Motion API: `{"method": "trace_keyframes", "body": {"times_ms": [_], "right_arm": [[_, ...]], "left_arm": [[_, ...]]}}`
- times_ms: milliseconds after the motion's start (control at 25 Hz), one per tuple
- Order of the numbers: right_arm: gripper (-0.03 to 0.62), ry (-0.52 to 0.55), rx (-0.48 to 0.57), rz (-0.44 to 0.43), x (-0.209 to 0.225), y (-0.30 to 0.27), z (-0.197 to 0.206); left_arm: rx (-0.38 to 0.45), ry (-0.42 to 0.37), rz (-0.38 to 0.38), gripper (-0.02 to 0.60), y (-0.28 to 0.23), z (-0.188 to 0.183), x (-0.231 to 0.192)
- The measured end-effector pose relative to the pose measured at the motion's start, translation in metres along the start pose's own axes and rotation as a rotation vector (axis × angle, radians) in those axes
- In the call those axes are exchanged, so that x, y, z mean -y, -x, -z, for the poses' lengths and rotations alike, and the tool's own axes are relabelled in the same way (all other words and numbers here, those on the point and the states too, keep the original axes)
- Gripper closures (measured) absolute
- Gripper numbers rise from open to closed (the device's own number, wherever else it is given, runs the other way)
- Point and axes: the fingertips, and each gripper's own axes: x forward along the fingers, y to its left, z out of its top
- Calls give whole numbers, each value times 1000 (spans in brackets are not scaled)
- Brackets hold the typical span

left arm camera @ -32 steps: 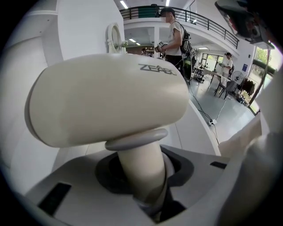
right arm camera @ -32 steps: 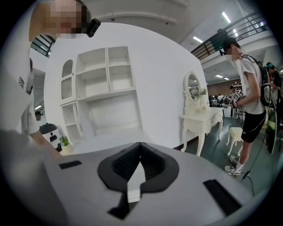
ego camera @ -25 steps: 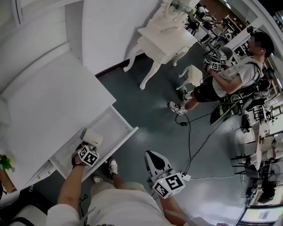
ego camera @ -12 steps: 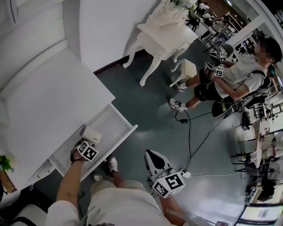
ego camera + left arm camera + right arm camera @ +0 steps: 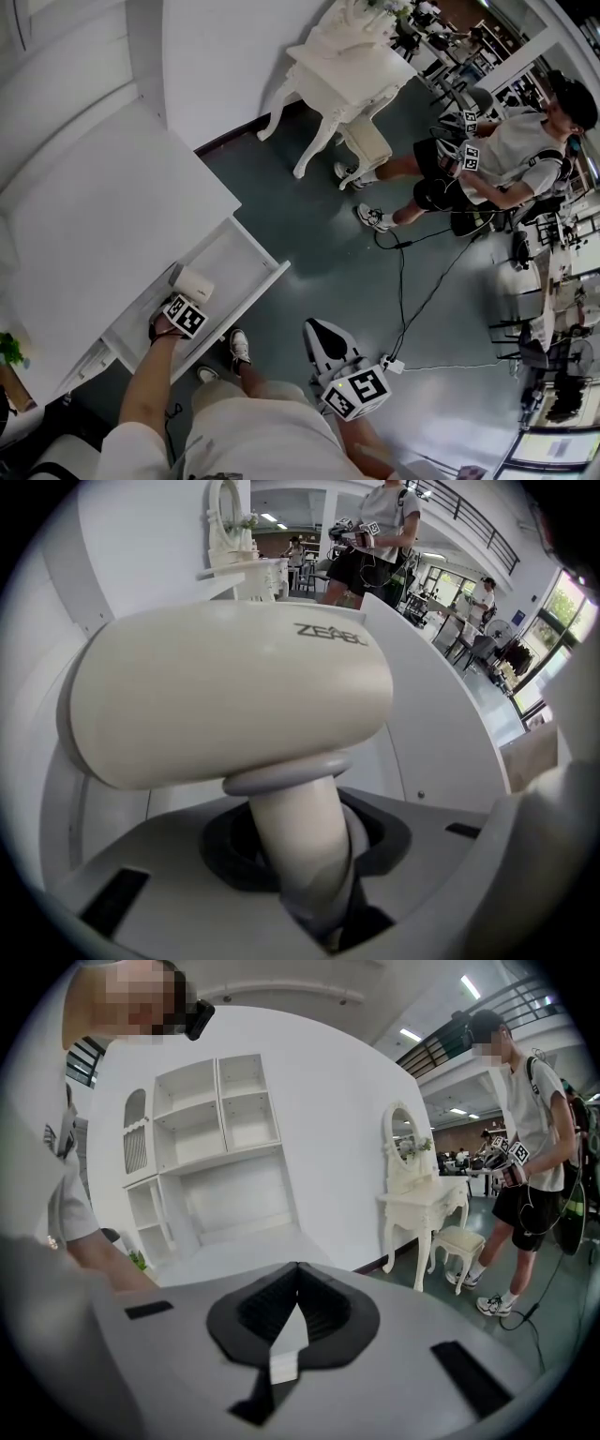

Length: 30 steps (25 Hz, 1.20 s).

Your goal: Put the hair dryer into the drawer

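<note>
A cream hair dryer [image 5: 192, 282] hangs over the open white drawer [image 5: 265, 284] at the left of the head view. My left gripper [image 5: 180, 300] points steeply down and is shut on its handle. In the left gripper view the handle [image 5: 298, 841] runs down between the jaws of the left gripper [image 5: 314, 878], and the dryer's barrel [image 5: 234, 686] fills the upper part of the view. My right gripper [image 5: 321, 332] hovers over the floor near my body. In its own view the right gripper [image 5: 281, 1340] is shut with nothing in it.
The drawer juts from a white dresser [image 5: 112, 216]. A white vanity table [image 5: 352, 66] and a stool [image 5: 367, 141] stand across the dark floor. Another person [image 5: 487, 155] with grippers stands at the right. Cables [image 5: 403, 281] trail over the floor. My shoe [image 5: 240, 349] is under the drawer front.
My left gripper has tipped a little with the hair dryer over the drawer. The other person has stepped toward the stool. My right gripper has stayed put.
</note>
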Motion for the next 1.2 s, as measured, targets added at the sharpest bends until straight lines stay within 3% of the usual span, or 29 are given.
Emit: {"method": "trace_keyframes", "body": {"times_ms": [1200], "right_arm": [[586,-6,-1,8,-9,8,3]], "left_arm": [[-95,4,32,428,-11,10,7]]}}
